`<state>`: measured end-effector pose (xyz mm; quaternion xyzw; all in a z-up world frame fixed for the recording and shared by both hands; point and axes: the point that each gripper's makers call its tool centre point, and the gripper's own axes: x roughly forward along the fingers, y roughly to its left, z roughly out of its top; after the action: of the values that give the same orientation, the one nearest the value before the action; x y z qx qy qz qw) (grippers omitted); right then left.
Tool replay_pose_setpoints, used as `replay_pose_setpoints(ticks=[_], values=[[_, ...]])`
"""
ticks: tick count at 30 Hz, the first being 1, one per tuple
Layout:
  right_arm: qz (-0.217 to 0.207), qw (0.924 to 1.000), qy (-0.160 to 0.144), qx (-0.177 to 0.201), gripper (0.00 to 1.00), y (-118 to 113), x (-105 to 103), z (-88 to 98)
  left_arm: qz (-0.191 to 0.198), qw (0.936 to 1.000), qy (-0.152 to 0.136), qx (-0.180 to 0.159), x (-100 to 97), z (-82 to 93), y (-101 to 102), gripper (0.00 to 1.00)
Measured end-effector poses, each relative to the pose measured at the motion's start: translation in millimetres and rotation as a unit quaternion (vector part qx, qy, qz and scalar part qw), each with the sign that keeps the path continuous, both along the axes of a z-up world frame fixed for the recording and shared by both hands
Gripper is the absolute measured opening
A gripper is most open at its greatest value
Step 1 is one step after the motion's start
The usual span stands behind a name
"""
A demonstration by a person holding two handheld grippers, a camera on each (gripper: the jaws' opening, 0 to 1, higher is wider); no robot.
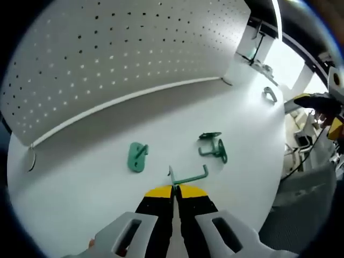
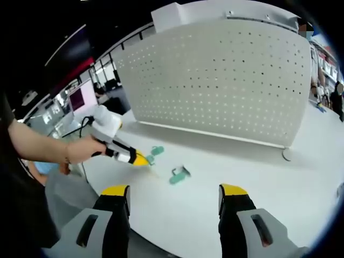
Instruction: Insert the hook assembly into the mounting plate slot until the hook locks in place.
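Left gripper (image 1: 175, 189): yellow-tipped fingers (image 1: 161, 194) pressed together, pinching the end of a green bent wire hook (image 1: 189, 176) that lies low over the white table (image 1: 80, 177). Beyond it, well apart, lie a green mounting plate (image 1: 137, 157) to the left and a second green hook assembly (image 1: 214, 148) to the right, before a white pegboard (image 1: 123, 48). Right gripper (image 2: 174, 194): fingers (image 2: 116, 192) spread wide, holding and touching nothing, above the table edge. In the right gripper view a hand (image 2: 80, 149) holds the left gripper near the green parts.
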<state>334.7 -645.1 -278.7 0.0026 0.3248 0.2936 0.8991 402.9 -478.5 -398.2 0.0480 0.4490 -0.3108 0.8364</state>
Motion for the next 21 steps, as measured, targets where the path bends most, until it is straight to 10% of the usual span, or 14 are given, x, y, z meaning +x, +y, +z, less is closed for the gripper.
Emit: replay_pose_setpoints(ticks=[21], values=[[0.033,0.9994,-0.006,0.005,0.66,21,-4,5.8,-0.026,0.9974,-0.064,-0.023,-7.6,80.2,-2,0.02]])
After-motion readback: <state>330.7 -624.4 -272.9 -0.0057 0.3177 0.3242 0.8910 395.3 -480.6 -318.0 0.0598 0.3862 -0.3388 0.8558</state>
